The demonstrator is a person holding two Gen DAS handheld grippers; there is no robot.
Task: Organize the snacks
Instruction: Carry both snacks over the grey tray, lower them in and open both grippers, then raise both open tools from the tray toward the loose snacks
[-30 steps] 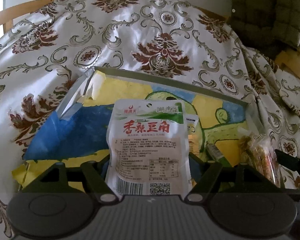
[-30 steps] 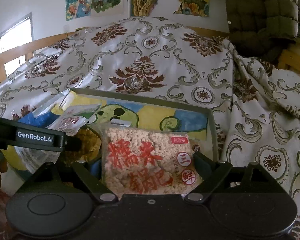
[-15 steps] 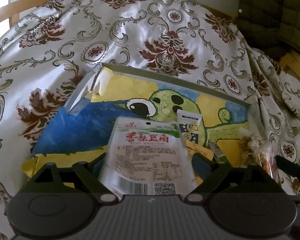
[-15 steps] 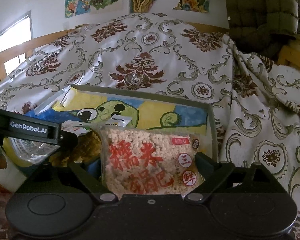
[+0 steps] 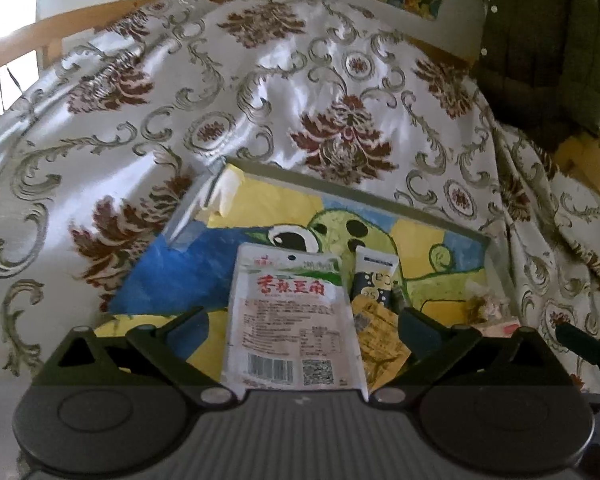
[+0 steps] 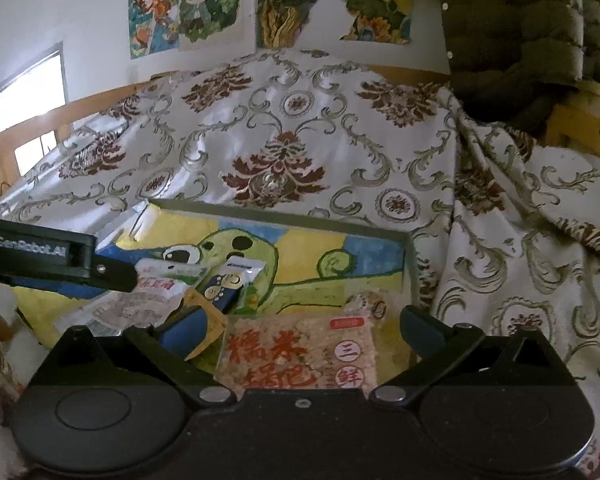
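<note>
Done: white snack pouch (image 5: 292, 316) laid mid-tray, rice-cracker pack (image 6: 300, 354) by right edge of tray (image 5: 380, 196) | Grippers: left gripper (image 5: 302, 322), right gripper (image 6: 304, 328) just spread wide, gripping nothing | Left: unseen, probably little.

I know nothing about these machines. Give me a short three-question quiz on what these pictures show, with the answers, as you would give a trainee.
1. True or false: the left tongs are squeezing the white snack pouch with red lettering.
2. Which lies between the right tongs' fingers? A) a clear bag of pale rice crackers with red characters B) a green bottle C) a spoon
3. What do the snacks lie in?

Key
1. False: both tongs have just been opening, and the fingers stand clear of the pouch.
2. A, the rice cracker bag.
3. A shallow grey-rimmed tray with a green cartoon creature painted inside, set on the floral cloth.
</note>
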